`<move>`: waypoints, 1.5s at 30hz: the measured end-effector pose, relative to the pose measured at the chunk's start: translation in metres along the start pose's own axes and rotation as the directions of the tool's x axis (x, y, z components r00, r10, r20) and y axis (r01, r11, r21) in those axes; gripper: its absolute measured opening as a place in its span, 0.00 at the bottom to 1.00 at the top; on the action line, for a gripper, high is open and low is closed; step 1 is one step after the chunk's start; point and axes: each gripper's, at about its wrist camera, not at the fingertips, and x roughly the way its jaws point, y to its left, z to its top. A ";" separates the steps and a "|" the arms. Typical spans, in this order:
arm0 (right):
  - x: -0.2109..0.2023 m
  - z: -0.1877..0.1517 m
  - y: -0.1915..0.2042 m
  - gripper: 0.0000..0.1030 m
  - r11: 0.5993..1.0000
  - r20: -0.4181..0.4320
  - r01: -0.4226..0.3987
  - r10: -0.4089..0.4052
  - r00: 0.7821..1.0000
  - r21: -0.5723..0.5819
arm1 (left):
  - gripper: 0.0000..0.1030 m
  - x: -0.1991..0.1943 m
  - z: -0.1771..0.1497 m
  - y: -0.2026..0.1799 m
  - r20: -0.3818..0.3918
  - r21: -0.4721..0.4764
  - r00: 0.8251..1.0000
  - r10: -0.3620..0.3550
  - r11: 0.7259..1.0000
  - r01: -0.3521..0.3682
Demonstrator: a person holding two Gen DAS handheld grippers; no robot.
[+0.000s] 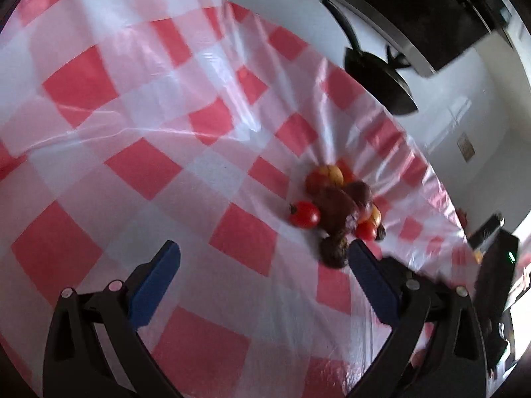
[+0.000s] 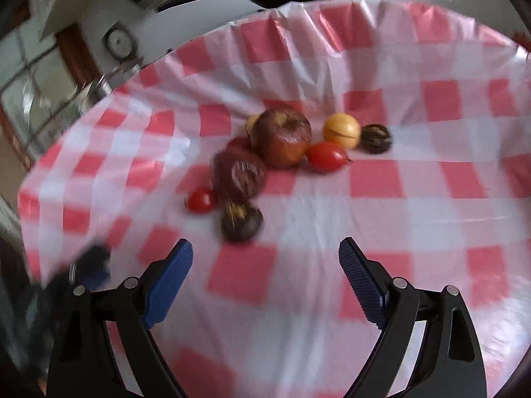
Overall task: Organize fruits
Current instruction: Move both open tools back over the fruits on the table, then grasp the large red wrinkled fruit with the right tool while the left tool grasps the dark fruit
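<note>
Wrinkled apples (image 2: pixel 282 137) cluster on glossy checked plastic cloth (image 2: pixel 415 199).

Each camera looks forward and down over its own gripper at the checked desk (image 2: pixel 398 199). In the right wrist view the fruit pile (image 2: pixel 278 152) sits near, straight ahead; in the left wrist view the same pile (image 1: pixel 335 205) lies ahead to the right.
</note>
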 end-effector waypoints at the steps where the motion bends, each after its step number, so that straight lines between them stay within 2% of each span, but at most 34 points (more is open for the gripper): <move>1: 0.007 0.006 0.004 0.84 1.000 -0.004 -0.007 0.008 1.000 0.012 | 0.98 -0.001 0.001 0.003 0.003 -0.018 1.000 -0.003 1.000 0.003; 5: 0.040 0.030 0.020 0.84 0.998 -0.019 -0.008 0.009 1.000 0.068 | 0.98 -0.003 0.003 0.010 0.015 -0.057 1.000 -0.013 0.998 0.014; 7: 0.056 0.037 0.023 0.84 0.996 -0.034 0.021 -0.018 0.999 0.090 | 0.98 -0.004 0.003 0.012 0.019 -0.071 1.000 -0.013 0.997 0.014; 12: 0.082 0.042 0.016 0.81 0.981 -0.088 0.052 -0.036 0.995 0.188 | 0.98 -0.003 0.002 0.006 0.021 -0.037 1.000 -0.004 0.999 0.005; 16: 0.089 0.038 0.031 0.79 0.987 -0.074 0.133 -0.126 0.989 0.086 | 0.98 -0.002 0.002 0.004 0.024 -0.023 1.000 0.002 1.000 -0.001; 17: 0.090 0.037 0.034 0.64 0.988 -0.068 0.148 -0.144 0.987 0.052 | 0.98 -0.002 0.002 0.004 0.025 -0.022 1.000 0.003 1.000 -0.003; 18: 0.091 0.036 0.036 0.60 0.990 -0.065 0.135 -0.133 0.989 0.027 | 0.98 -0.003 0.001 0.004 0.025 -0.019 1.000 0.004 1.000 -0.003; 21: 0.078 0.033 0.024 0.59 0.993 -0.063 0.091 -0.086 0.994 0.075 | 0.98 -0.004 0.000 -0.001 0.027 0.011 1.000 0.015 1.000 -0.015; 24: 0.038 0.023 0.002 0.59 0.993 0.011 0.049 -0.051 0.999 0.106 | 0.98 -0.003 -0.002 -0.005 0.022 0.042 1.000 0.022 0.999 -0.022; 26: 0.006 0.009 -0.022 0.59 0.990 0.059 0.064 -0.072 0.996 0.129 | 0.98 -0.003 -0.003 -0.008 0.022 0.060 0.999 0.025 0.998 -0.027; 31: -0.036 -0.022 -0.073 0.59 0.973 0.090 0.137 -0.156 0.984 0.184 | 0.98 -0.003 -0.004 -0.012 0.018 0.090 0.999 0.031 0.995 -0.032; 34: -0.044 -0.032 -0.092 0.59 0.968 0.103 0.153 -0.176 0.979 0.201 | 0.98 -0.002 -0.005 -0.015 0.013 0.105 0.999 0.031 0.994 -0.032; 37: -0.050 -0.039 -0.108 0.59 0.961 0.106 0.107 -0.137 0.985 0.255 | 0.98 -0.002 -0.006 -0.018 0.005 0.123 1.000 0.027 0.992 -0.028; 42: -0.053 -0.041 -0.110 0.59 0.966 0.141 0.084 -0.122 0.982 0.245 | 0.98 -0.003 -0.009 -0.024 -0.003 0.150 1.000 0.028 0.988 -0.027; 45: -0.054 -0.041 -0.110 0.59 0.964 0.148 0.086 -0.126 0.981 0.253 | 0.98 0.003 -0.013 -0.041 -0.023 0.215 0.999 0.043 0.976 -0.037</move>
